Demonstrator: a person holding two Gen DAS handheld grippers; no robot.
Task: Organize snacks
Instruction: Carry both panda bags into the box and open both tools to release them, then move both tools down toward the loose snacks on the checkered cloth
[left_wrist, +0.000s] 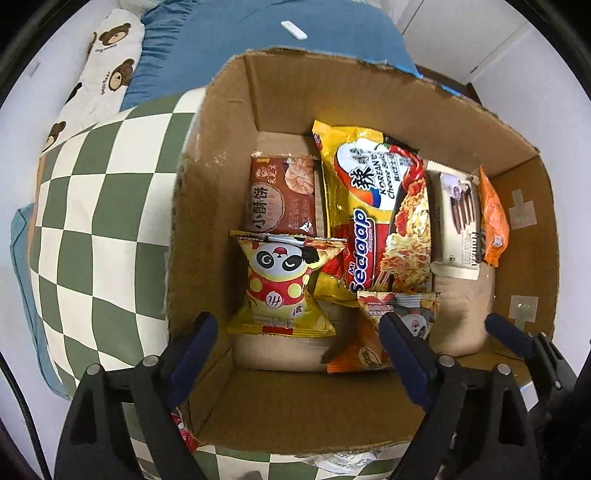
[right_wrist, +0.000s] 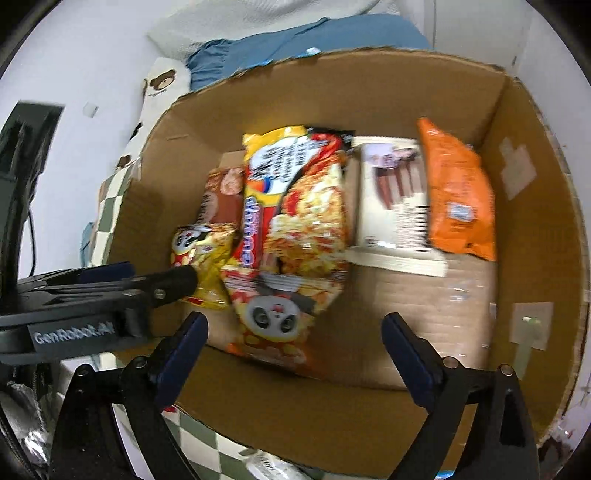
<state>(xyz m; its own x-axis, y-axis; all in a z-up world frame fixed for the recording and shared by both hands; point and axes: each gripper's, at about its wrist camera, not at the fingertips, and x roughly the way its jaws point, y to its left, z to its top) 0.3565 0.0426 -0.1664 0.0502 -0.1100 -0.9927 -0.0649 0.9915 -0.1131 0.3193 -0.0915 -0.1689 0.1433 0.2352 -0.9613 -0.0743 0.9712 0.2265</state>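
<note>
A cardboard box (left_wrist: 295, 406) (right_wrist: 369, 92) holds several snack packs. A yellow panda pack (left_wrist: 284, 284) (right_wrist: 199, 258) stands at the left, a brown pastry pack (left_wrist: 280, 195) behind it. A yellow Mi Sedaap noodle pack (left_wrist: 376, 214) (right_wrist: 295, 199) lies in the middle, a white biscuit box (left_wrist: 458, 225) (right_wrist: 395, 199) and an orange pack (left_wrist: 493, 221) (right_wrist: 458, 195) at the right. An orange panda pack (left_wrist: 391, 332) (right_wrist: 273, 314) lies in front. My left gripper (left_wrist: 299, 343) is open above the box's near side and also shows in the right wrist view (right_wrist: 147, 280). My right gripper (right_wrist: 295, 343) is open and empty over the box.
The box rests on a green and white checkered cloth (left_wrist: 96, 221) (right_wrist: 110, 206). A blue pillow (left_wrist: 240, 33) and a bear-print cushion (left_wrist: 107, 66) lie behind it. The box's right front floor (right_wrist: 424, 314) is bare cardboard. A packet (right_wrist: 273, 465) lies under the box's near edge.
</note>
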